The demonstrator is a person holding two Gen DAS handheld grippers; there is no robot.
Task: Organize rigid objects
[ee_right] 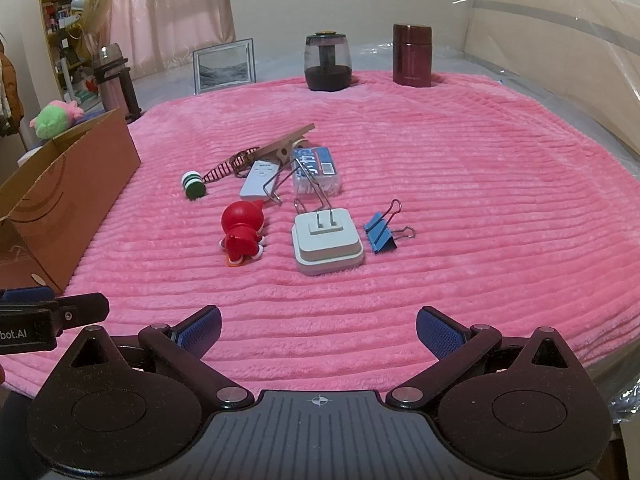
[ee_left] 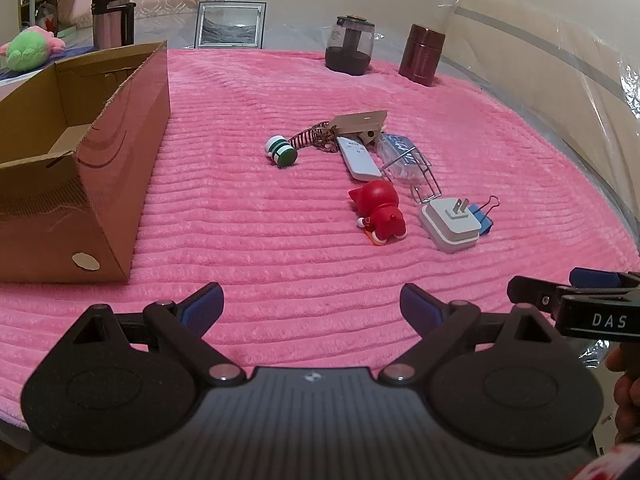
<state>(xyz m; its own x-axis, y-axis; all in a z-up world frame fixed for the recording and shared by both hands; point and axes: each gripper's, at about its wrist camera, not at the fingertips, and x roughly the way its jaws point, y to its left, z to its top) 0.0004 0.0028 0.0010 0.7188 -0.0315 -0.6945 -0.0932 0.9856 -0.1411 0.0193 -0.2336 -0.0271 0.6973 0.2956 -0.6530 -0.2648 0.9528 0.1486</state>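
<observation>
Pink ribbed blanket [ee_right: 440, 200] carrying a red figurine [ee_right: 242, 234], white plug adapter [ee_right: 328, 246], blue binder clip [ee_right: 380, 236], cardboard box [ee_left: 80, 160] sitting leftward, left gripper [ee_left: 312, 308] and right gripper [ee_right: 319, 330] both hovering spread apart, gripping nothing.

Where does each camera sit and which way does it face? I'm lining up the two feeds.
Left wrist: on the left tool, facing forward over the pink blanket; cardboard box left, right tool at the right edge.
Right wrist: on the right tool, same direction; left tool at the left edge.
Shared: red figurine, white plug.

Pink ribbed blanket [ee_right: 440, 184] under cardboard box [ee_left: 100, 184], red figurine [ee_right: 242, 236], white charger [ee_right: 328, 246], binder clip [ee_right: 382, 234].
</observation>
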